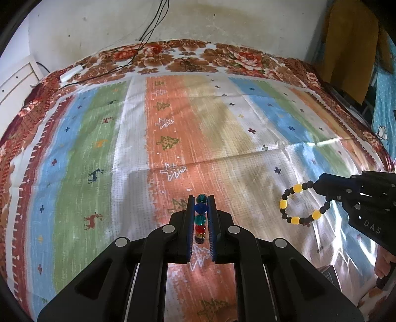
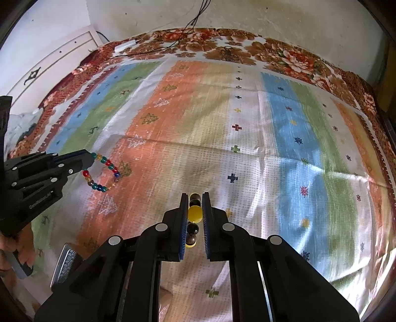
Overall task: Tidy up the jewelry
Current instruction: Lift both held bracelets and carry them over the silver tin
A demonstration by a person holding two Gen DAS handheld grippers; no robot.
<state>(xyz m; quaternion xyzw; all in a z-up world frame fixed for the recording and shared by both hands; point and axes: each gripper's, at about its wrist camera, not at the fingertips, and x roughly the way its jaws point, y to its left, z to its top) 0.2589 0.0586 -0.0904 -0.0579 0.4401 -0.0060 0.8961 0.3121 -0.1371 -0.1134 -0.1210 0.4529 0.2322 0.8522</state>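
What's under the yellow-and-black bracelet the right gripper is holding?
The yellow-and-black bracelet hangs from the right gripper over the striped cloth, above a white and blue band. Nothing else shows beneath it. Whether its lowest beads touch the cloth cannot be told.

A patterned cloth [image 1: 173, 128] is lying spread over the bed [image 1: 29, 99], with a wall [image 1: 99, 22] standing behind it. Cables [image 1: 148, 32] are hanging down the wall onto the bed's far edge. The left hand-held gripper [image 1: 201, 198] is holding one bead bracelet [image 2: 102, 172] above the cloth. To its right, well apart, the right hand-held gripper [image 2: 194, 195] is holding a second bracelet [image 1: 300, 206] above the cloth.
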